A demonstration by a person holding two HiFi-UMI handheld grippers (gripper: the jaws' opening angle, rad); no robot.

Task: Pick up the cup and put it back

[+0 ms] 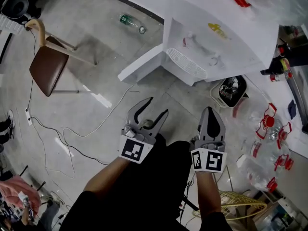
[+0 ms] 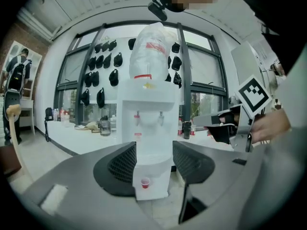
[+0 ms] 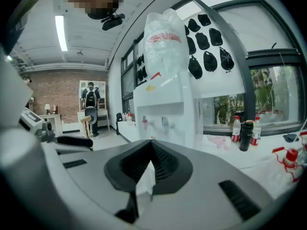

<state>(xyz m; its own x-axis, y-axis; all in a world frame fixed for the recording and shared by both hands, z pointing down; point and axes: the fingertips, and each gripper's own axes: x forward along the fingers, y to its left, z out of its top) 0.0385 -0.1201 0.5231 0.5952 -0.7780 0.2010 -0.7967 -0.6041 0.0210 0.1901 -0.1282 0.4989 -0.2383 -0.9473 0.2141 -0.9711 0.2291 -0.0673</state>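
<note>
the small red cup (image 2: 145, 182) is sitting upright on the drip ledge at the foot of the white water dispenser (image 2: 149, 128), below its two taps, where a cup would be waiting to be filled. nothing is touching it. the left tool (image 1: 160, 105) is standing released, jaws parted with nothing between them. in the left gripper view the cup is showing through the gap, low and well apart, so this tool is looking like the one lined up to take it. the right tool (image 3: 151, 145) is clenched on nothing, tips meeting, seemingly just riding along. both are hanging by the person's legs over the floor (image 1: 96, 28), well short of the dispenser. by my reading the pick-up is not yet begun, and the left tool is needing to get closer and lower first.
</note>
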